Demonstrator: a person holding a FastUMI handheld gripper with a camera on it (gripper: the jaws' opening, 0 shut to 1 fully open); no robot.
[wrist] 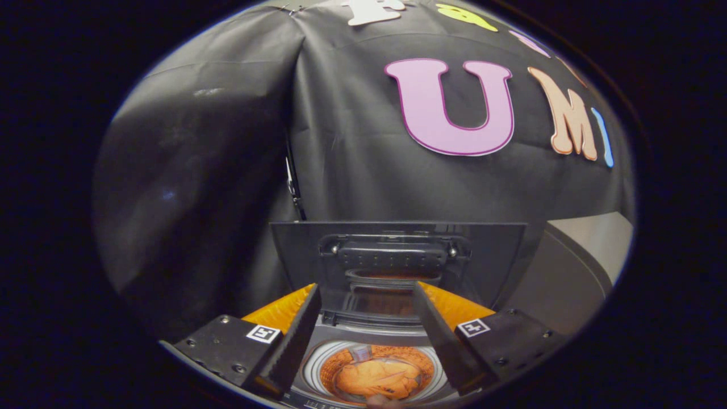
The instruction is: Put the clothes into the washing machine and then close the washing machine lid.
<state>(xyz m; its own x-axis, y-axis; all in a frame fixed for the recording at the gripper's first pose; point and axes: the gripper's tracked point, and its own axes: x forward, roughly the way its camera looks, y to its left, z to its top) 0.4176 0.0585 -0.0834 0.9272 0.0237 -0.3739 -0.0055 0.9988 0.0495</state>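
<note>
With the clothes [377,378] already lying in the washer [369,335] drum below, the hand-held gripper [366,295] hovers wide and empty before the raised lid [397,255], so closing it seems next, calling for a push downward.

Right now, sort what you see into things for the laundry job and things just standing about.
For the job:
- washing machine, drum open
- lid, raised upright beyond the jaws
- orange clothes in the drum, below and between the jaws
- gripper, jaws open, holding nothing

Standing about:
- black cloth wall behind the machine
- grey surface beside the lid
</note>
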